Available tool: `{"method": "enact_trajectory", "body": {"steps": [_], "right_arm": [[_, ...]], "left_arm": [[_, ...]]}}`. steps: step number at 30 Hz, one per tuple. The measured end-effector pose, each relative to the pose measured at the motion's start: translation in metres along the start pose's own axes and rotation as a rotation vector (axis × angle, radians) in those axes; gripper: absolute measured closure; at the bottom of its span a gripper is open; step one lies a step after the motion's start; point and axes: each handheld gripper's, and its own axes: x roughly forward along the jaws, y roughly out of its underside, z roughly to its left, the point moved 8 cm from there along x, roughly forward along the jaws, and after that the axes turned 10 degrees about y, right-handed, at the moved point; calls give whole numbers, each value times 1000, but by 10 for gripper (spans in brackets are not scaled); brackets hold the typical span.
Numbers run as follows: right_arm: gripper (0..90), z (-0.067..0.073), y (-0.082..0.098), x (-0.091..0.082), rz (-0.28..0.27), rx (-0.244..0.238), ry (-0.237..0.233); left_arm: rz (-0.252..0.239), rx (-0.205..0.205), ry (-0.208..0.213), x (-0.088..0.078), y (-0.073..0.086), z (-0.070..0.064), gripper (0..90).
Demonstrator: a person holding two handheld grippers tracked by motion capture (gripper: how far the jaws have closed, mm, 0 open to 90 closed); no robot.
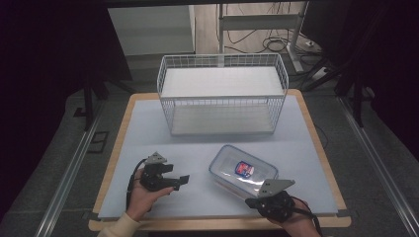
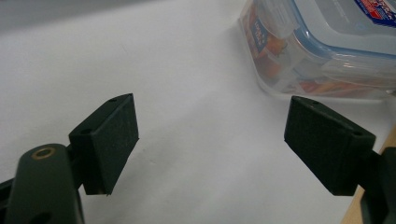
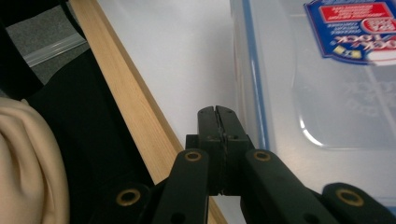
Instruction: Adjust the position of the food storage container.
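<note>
The left gripper (image 1: 184,179) lies low on the white mat (image 1: 148,133), jaws spread wide and empty, aimed toward the clear lidded food container (image 1: 242,170) just to its right. The right gripper (image 3: 217,111) has its jaws pressed together on nothing, the tips at the container's near edge, beside the blue seal. The container sits on the mat in front of the empty white wire basket (image 1: 222,94). This looks like the approach before a grasp; next, the right jaws probably need to part before both grippers can take the container's sides.
</note>
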Motion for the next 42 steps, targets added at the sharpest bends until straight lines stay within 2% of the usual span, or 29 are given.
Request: {"method": "enact_trajectory", "body": {"steps": [7, 10, 14, 16, 31, 42], "right_arm": [[900, 0, 5, 1, 16, -21, 28], [900, -4, 6, 0, 20, -22, 52], [900, -14, 9, -2, 19, -4, 82], [900, -24, 11, -3, 17, 13, 100], [900, -66, 18, -8, 9, 87, 162], [900, -83, 19, -8, 3, 119, 194]], "left_arm": [[5, 0, 1, 1, 1, 0, 173], [7, -1, 2, 2, 1, 0, 173], [6, -5, 2, 1, 1, 0, 173], [7, -1, 2, 1, 1, 0, 173], [8, 0, 0, 2, 1, 0, 173], [11, 1, -1, 3, 2, 0, 173]]}}
